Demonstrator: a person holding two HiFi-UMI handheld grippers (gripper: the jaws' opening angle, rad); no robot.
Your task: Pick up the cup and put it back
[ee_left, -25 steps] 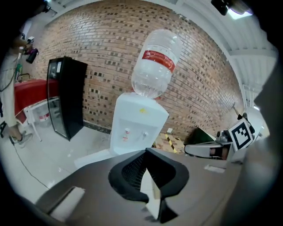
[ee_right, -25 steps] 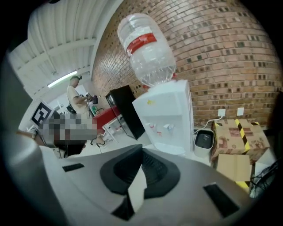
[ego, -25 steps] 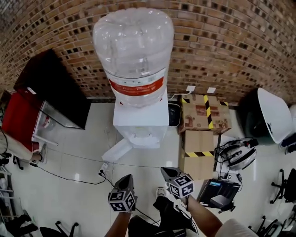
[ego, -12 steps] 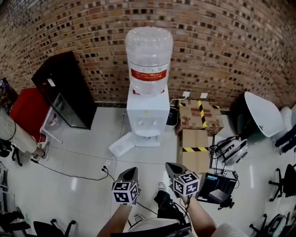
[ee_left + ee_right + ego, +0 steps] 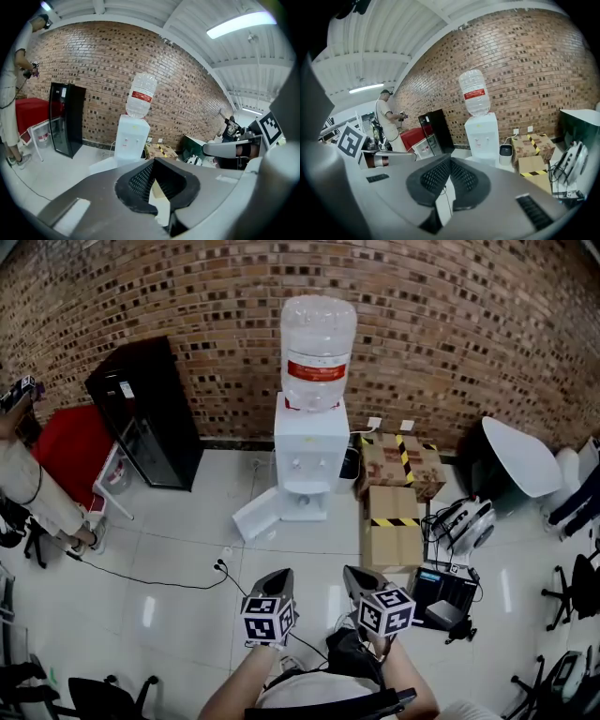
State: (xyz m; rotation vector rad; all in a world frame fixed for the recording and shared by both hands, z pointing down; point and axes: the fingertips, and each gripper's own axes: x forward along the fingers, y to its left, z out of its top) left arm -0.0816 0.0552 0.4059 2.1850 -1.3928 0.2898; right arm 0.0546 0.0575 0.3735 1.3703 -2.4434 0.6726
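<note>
Left gripper (image 5: 278,576) is held low in front of the person, and its two dark pads with a mesh texture are pressed together at the tips, with nothing between them. Right gripper (image 5: 353,574) is just beside it, and its jaws are also closed on nothing. Each one carries a cube with black and white square markers.

Both point toward a water dispenser (image 5: 309,456), a white boxy plastic body which stands against the brick wall (image 5: 187,296), well apart from the grippers. On top of it sits a clear round bottle (image 5: 319,343), upside down, with a red label band. A small white door (image 5: 255,519) at its foot hangs open over the floor (image 5: 159,606), which is glossy pale tile and reflects the lamps.

I cannot make out the cup in any view.

To the left of the dispenser stands a tall black cabinet (image 5: 145,409), and beside it a red cloth (image 5: 70,442). To the right lie two cardboard boxes (image 5: 394,521) with yellow and black striped tape. A thin dark cable (image 5: 141,575) runs over the tiles. Another person (image 5: 28,488) in light clothes stands at the far left.
</note>
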